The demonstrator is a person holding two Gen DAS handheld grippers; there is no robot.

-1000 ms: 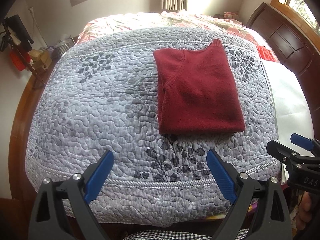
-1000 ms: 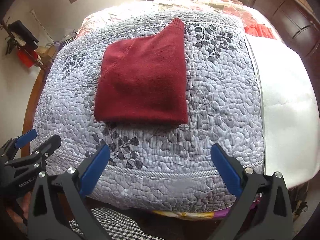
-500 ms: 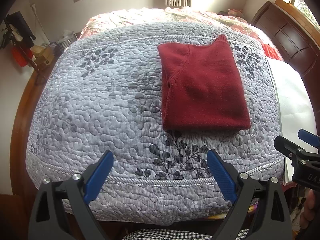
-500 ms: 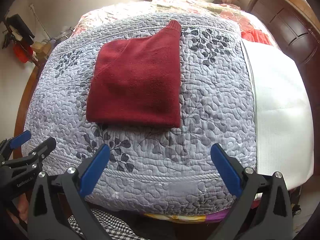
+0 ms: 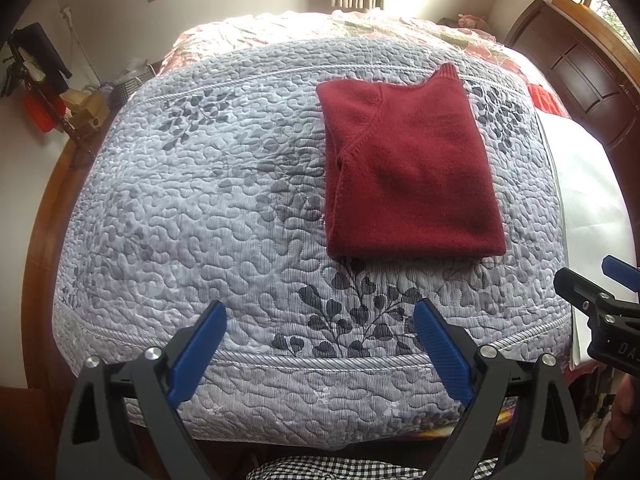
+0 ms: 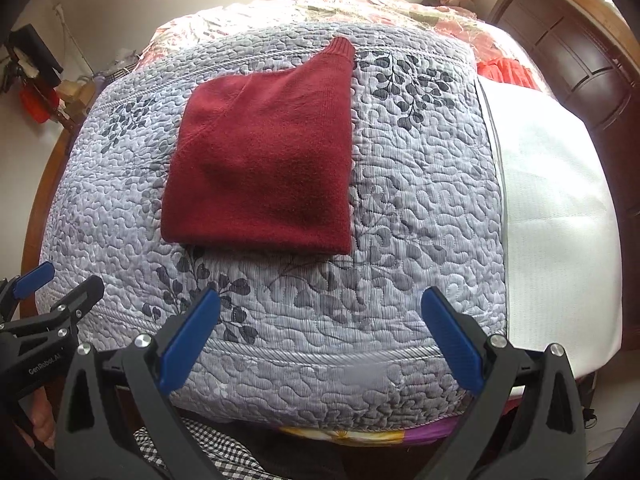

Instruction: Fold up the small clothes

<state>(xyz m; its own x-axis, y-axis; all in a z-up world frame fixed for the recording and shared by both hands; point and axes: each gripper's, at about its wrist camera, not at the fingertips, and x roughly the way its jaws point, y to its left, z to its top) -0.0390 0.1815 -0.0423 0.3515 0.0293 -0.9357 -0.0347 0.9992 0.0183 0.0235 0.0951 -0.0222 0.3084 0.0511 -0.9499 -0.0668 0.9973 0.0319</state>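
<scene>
A dark red sweater (image 5: 408,176) (image 6: 264,168) lies folded into a flat rectangle on the grey quilted bedspread (image 5: 208,208) (image 6: 416,208), one ribbed cuff poking out at its far corner. My left gripper (image 5: 320,328) hovers open over the quilt's near edge, well short of the sweater, nothing between its blue pads. My right gripper (image 6: 320,320) is likewise open and empty, back from the sweater's near hem. Each gripper shows at the edge of the other's view: the right one (image 5: 600,296), the left one (image 6: 48,300).
A white sheet (image 6: 552,216) covers the bed's right side beside a dark wooden headboard (image 5: 576,76). A floral blanket (image 5: 360,28) lies at the far end. Cluttered shelves (image 5: 44,92) stand by the left wall. Checked fabric (image 6: 208,452) shows below the grippers.
Both grippers have drawn back and risen slightly from the sweater, staying open. The folded sweater has not moved.
</scene>
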